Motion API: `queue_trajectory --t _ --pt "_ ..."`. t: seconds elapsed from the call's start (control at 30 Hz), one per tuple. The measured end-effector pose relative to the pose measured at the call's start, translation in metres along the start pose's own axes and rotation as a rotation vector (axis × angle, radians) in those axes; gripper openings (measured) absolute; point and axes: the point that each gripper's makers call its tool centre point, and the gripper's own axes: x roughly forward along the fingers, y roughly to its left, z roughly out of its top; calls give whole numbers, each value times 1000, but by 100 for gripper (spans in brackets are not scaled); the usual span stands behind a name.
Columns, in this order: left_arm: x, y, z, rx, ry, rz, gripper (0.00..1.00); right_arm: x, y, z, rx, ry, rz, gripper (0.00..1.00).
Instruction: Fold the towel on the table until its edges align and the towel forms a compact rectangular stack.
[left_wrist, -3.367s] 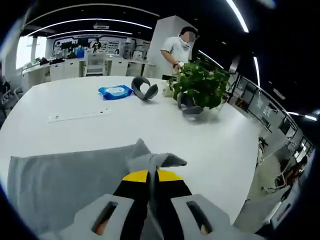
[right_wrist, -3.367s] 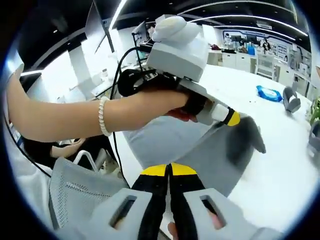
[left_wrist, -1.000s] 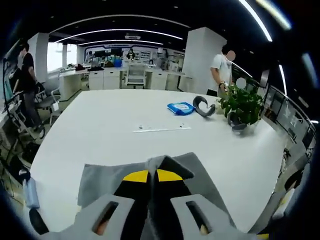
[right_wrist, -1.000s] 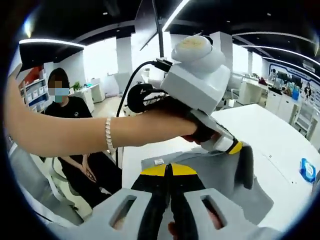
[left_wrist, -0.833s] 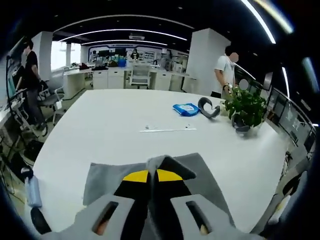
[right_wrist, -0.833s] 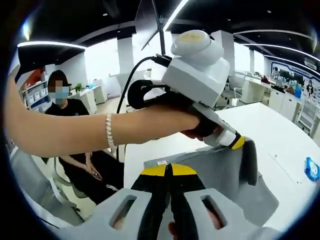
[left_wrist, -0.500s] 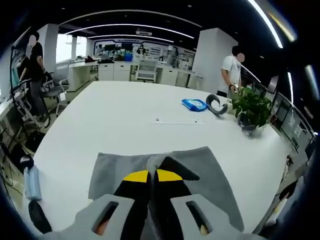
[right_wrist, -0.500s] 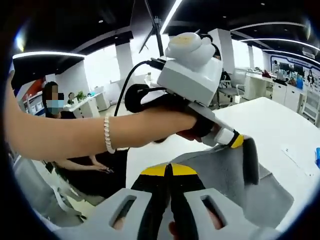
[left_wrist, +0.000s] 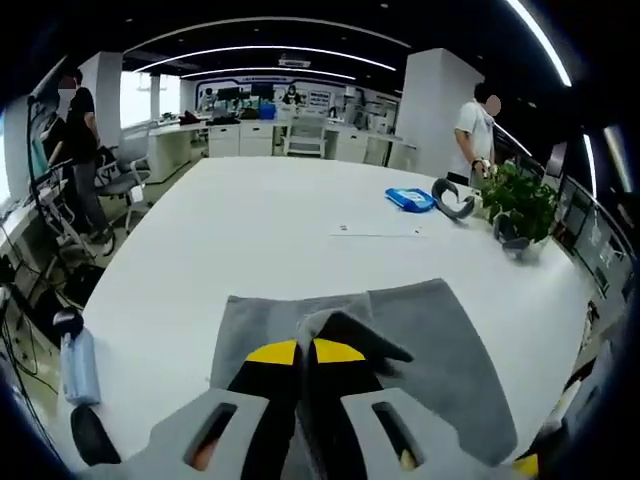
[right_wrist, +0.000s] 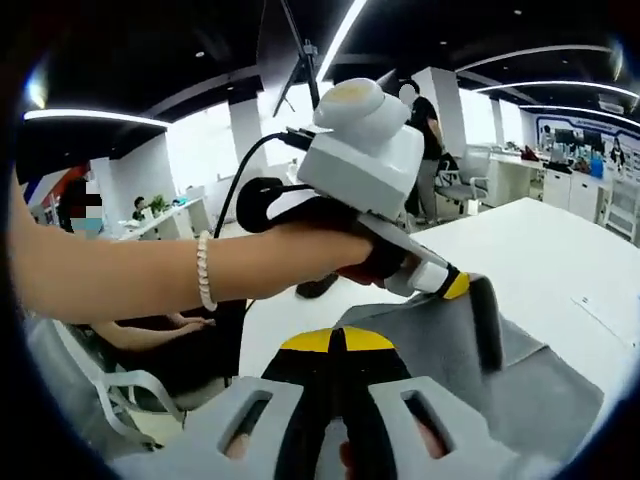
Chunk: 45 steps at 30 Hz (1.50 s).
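The grey towel (left_wrist: 430, 340) lies spread on the white table (left_wrist: 270, 230), with one raised fold at my jaws. My left gripper (left_wrist: 305, 342) is shut on that fold. In the right gripper view the same left gripper (right_wrist: 455, 285), held by a hand, pinches a dark hanging fold of the towel (right_wrist: 530, 390). My right gripper (right_wrist: 335, 338) has its yellow-tipped jaws shut at the near edge of the towel, and the cloth runs in between them.
A blue packet (left_wrist: 410, 199), a grey curved object (left_wrist: 452, 200), a potted plant (left_wrist: 520, 205) and a white strip (left_wrist: 375, 232) lie far across the table. A bottle (left_wrist: 80, 365) stands off its left edge. People stand at both sides; one sits (right_wrist: 150, 335) near the table.
Both views have swung with the hands. The towel now lies wider and flatter on the table in front of the left jaws. Both grippers have stayed shut on it.
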Motion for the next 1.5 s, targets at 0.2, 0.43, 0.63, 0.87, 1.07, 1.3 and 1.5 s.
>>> queue_trajectory --t 0.2,0.43,0.63,0.87,1.07,1.3,1.5 --pt "15 14 -24 15 11 14 4 17 -12 -12 60 -34 -31 0" --pt "26 30 -40 -27 1 22 4 13 -25 -34 33 34 -47 0" --pt "29 27 -34 -28 -10 27 4 4 -48 -42 48 64 -116 0" --pt "16 33 -25 -75 -83 36 13 -28 -99 -46 31 87 -240 0" --pt "-2 21 -19 -82 -116 111 15 -60 -142 -61 77 112 -335 0" --pt "-16 -16 -17 -61 -132 102 15 -75 -163 -103 31 247 -373 0" --pt "-24 -37 -35 -87 -126 80 15 -82 -166 -129 -45 355 -354 0"
